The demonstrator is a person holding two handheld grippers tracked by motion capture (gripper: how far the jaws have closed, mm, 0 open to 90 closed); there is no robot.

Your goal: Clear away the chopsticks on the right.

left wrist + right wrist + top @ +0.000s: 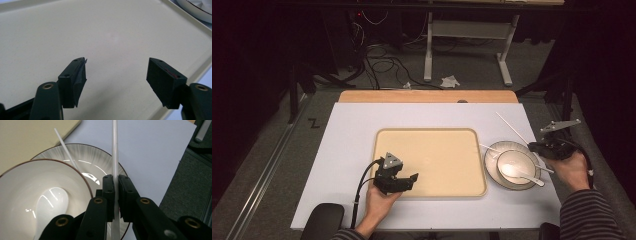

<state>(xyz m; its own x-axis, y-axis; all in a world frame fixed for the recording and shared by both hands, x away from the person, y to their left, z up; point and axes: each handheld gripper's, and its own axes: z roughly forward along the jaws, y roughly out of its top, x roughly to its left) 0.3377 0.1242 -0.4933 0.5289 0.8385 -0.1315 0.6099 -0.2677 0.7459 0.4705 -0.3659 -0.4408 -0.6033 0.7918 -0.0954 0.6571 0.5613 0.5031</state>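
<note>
Chopstick (114, 150) work is what I have in hand: my right gripper (116, 181) is clamped on 1 white chopstick, jaws drawn nearly together with the thin rod pinched between the pads, its long end running away from me toward 12 o'clock in the right gripper view. From the high view that chopstick (512, 128) slants up off the table toward 11 o'clock from my right gripper (546, 146), which sits at 3 o'clock of the plate (490, 159). I hold it near 1 end, I judge, so the free length can be swung and laid down without the jaws fouling the crockery. The second chopstick (65, 147) lies across the plate's rim behind the bowl (22, 182), so it is the next 1 to fetch. The bowl rests on the plate with a white spoon (518, 172) in it, handle pointing to 4 o'clock. My left gripper (409, 179) waits over the near edge of the beige tray (432, 134), at 9 o'clock of the plate, jaws wide and empty above bare tray surface, probably kept clear there until the right hand needs help.
</note>
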